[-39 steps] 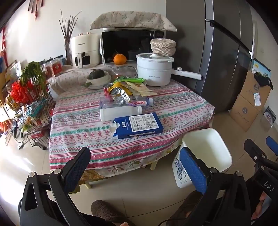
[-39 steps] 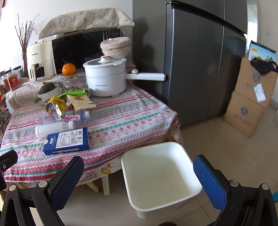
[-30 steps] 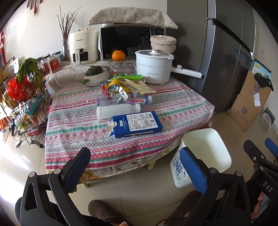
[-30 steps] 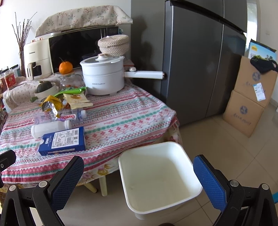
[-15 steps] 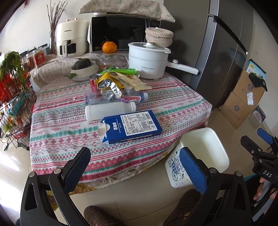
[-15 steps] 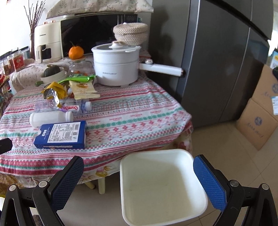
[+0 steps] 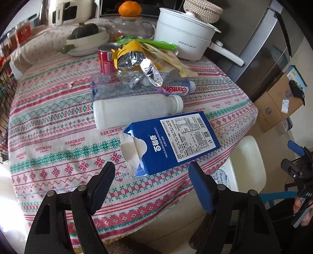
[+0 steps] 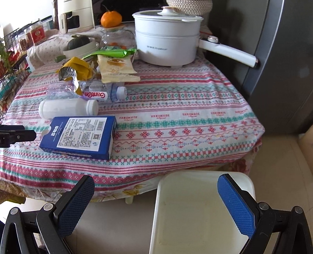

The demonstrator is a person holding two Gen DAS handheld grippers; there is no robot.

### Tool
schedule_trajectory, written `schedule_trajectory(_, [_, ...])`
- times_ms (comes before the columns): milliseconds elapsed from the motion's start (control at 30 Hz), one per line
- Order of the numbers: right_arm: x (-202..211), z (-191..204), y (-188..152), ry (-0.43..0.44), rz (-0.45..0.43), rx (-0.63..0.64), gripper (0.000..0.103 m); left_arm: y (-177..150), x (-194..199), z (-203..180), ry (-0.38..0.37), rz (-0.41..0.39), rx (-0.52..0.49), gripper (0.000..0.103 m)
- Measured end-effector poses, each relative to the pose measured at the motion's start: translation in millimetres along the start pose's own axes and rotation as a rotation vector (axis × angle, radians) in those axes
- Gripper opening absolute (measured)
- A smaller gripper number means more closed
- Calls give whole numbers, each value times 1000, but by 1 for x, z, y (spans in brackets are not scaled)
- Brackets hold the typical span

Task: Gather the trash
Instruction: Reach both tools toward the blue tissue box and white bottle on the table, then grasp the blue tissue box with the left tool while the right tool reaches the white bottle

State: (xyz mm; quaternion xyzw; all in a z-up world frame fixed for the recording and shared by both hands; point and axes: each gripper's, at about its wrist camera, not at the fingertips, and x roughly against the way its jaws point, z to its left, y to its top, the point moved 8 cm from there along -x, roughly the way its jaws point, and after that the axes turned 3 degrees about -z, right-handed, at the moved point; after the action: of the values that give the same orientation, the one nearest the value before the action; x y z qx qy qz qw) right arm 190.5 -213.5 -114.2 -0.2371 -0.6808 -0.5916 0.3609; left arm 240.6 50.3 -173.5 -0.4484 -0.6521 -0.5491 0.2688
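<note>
The left wrist view is taken from just above the near desk edge, looking down and forward between the spread fingers of the left tool, close to the blue carton. The right wrist view is set lower and further right, off the desk edge, facing forward over the white bin, framed by the wide-apart right tool. Both views share the carton, white bottle, white pot, orange and bin. The right tool is seen at the left view's right edge.
</note>
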Motion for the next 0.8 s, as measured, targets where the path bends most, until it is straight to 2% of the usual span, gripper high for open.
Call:
schedule_trajectory(100, [-14, 0, 3, 25, 11, -18, 103, 6, -23, 10, -47, 33, 66, 69])
schedule_trajectory(167, [-24, -1, 4, 40, 26, -35, 103, 6, -38, 18, -92, 69, 126, 61])
schedule_trajectory(233, [-33, -4, 6, 54, 35, -54, 103, 4, -50, 24, -138, 99, 186, 49])
schedule_trajectory(300, [-40, -7, 8, 63, 41, -78, 103, 4, -58, 26, -174, 119, 214, 42])
schedule_trajectory(467, [-57, -11, 9, 94, 70, -134, 103, 11, -67, 24, -253, 117, 245, 41])
schedule_trajectory(533, [-61, -10, 9, 100, 75, -141, 103, 13, -69, 21, -309, 128, 274, 34])
schedule_trajectory(567, [-61, -9, 9, 100, 74, -141, 103, 12, -69, 18, -325, 136, 279, 31])
schedule_trajectory(633, [-60, -8, 10, 101, 68, -138, 103, 11, -71, 9, -348, 148, 264, 17])
schedule_trajectory(667, [-60, -7, 11, 101, 64, -138, 103, 12, -70, 4, -362, 145, 261, 13])
schedule_trajectory(800, [-55, -2, 15, 106, 54, -125, 103, 23, -43, -13, -364, 63, 201, 7])
